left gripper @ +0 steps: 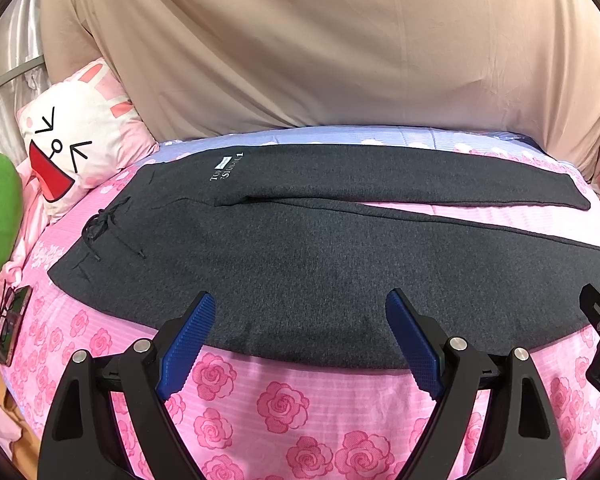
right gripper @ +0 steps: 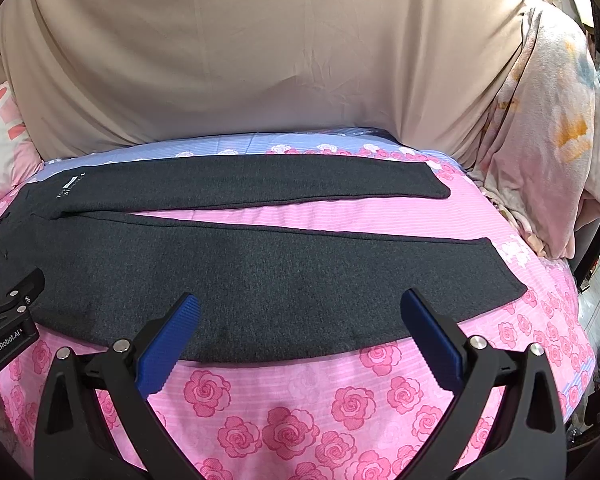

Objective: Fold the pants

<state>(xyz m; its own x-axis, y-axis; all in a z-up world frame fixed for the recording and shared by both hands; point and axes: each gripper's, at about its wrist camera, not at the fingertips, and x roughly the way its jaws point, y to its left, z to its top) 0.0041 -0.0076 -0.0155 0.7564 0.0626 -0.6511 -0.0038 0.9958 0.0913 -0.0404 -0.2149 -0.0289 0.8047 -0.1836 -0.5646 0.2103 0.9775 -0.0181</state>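
Fingers on both my grippers stand wide apart, holding nothing: left gripper (left gripper: pixel 300 336) and right gripper (right gripper: pixel 300 340) hover at the bed's (right gripper: pixel 284 408) near edge, just above the pants' (left gripper: pixel 300 264) near leg. I see the pants spread flat across the bed, waistband at the left edge by the pillow (left gripper: pixel 80 140), legs splayed toward the right.

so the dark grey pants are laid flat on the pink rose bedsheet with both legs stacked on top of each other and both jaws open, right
Not quite. The dark grey knit pants do lie flat on the pink rose-print bedsheet, and the left gripper and right gripper both have open jaws. But the legs are not stacked: they lie spread apart with a wedge of pink sheet between them, clearest in the right wrist view.
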